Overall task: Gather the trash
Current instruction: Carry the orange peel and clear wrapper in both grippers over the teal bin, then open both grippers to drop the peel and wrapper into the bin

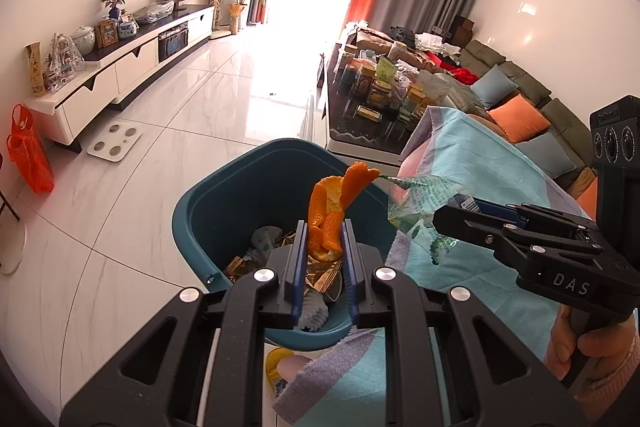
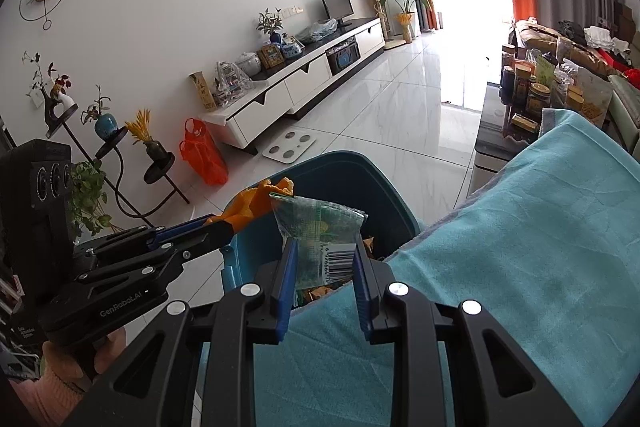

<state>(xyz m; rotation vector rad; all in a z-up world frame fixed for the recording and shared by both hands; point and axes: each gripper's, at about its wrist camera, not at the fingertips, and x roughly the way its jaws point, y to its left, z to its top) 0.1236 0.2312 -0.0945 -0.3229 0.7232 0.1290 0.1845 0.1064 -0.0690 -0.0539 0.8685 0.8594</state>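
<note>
Over the teal plastic waste bin [image 1: 224, 211], the left tongs [image 1: 325, 239] pinch curled orange peel [image 1: 332, 211], light and limp, while at three o'clock the right tongs [image 2: 325, 259] clamp a crinkly green-printed plastic wrapper [image 2: 320, 227], flimsy and slippery, by its barcoded end.

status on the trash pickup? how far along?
Done: wrappers and scraps already lie in the teal bin. In hand: left gripper clamps orange peel over the bin; right gripper clamps a green wrapper at its rim. Left: release both. No other trash shows on the blue cloth.
</note>
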